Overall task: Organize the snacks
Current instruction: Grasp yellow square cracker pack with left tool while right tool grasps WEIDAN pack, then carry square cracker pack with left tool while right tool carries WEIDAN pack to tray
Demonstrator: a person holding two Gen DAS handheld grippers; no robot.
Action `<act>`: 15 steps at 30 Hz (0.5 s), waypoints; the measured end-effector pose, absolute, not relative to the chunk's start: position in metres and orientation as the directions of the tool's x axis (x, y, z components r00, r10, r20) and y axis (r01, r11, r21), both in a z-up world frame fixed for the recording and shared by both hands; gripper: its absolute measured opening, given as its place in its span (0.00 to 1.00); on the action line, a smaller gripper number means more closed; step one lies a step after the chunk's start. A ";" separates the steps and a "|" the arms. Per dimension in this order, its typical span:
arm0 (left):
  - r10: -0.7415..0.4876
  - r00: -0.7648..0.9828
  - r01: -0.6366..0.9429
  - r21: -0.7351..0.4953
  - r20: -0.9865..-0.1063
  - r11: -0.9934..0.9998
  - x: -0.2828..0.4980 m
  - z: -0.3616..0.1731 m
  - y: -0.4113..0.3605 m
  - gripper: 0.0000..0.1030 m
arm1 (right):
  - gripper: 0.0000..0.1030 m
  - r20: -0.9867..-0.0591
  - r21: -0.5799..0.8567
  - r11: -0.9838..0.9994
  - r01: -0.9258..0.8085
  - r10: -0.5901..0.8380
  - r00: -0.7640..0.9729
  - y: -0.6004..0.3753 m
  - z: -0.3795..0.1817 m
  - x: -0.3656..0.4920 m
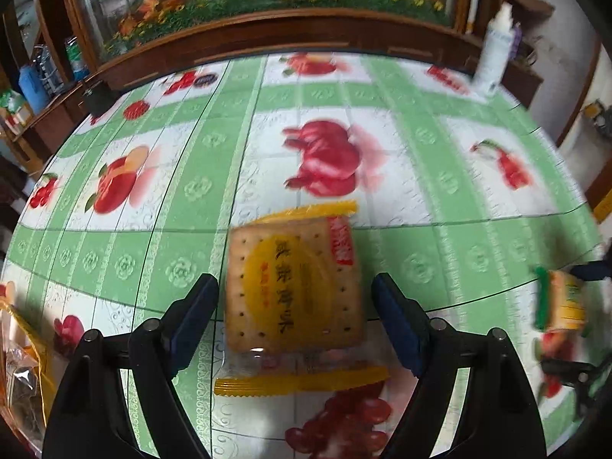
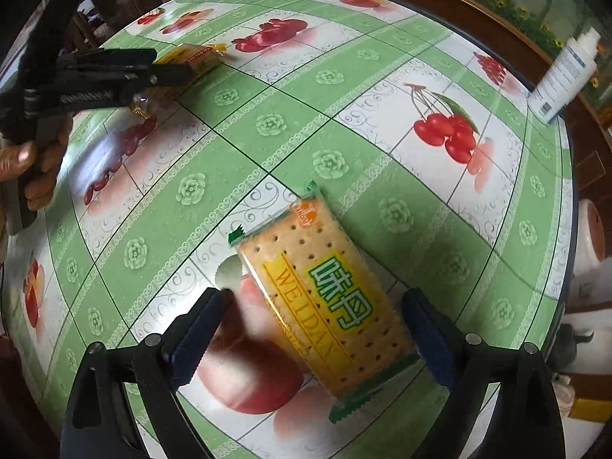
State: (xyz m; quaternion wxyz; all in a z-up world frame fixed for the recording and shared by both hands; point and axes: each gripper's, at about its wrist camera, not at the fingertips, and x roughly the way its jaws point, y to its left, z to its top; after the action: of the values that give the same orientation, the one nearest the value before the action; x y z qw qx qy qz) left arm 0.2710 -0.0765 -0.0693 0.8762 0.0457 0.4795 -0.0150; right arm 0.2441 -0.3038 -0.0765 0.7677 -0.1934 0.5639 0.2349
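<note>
Both grippers stand wide over cracker packs.
Left gripper [image 1: 294, 317] straddles the yellow pack [image 1: 292, 287]; right gripper [image 2: 317, 329] straddles the green pack [image 2: 325, 298], pads apart from each.

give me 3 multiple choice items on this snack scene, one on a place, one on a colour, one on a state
1. Where does the white bottle stand?
A. near the table edge
B. between the fingers
C. on a cracker pack

2. What colour are the end seals of the cracker pack at the right gripper?
A. red
B. green
C. blue

3. How is the left gripper around the yellow-sealed cracker pack?
A. shut on it
B. open, straddling it
C. away from it

Answers: 1 A, it stands by the rim; 2 B, both crimped ends are green; 3 B, gaps show beside both fingers.
</note>
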 end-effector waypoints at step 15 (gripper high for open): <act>-0.129 0.578 0.125 -0.069 -0.806 0.990 0.218 -0.062 -0.053 0.65 | 0.49 -0.963 0.017 0.899 -0.437 0.132 0.235 -0.288 -0.058 0.214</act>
State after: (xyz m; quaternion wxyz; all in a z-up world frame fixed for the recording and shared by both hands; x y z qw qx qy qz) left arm 0.2183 -0.0533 -0.0617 0.8883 -0.0021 0.4537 -0.0717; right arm 0.2140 -0.2880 -0.0583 0.7751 -0.1290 0.5906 0.1836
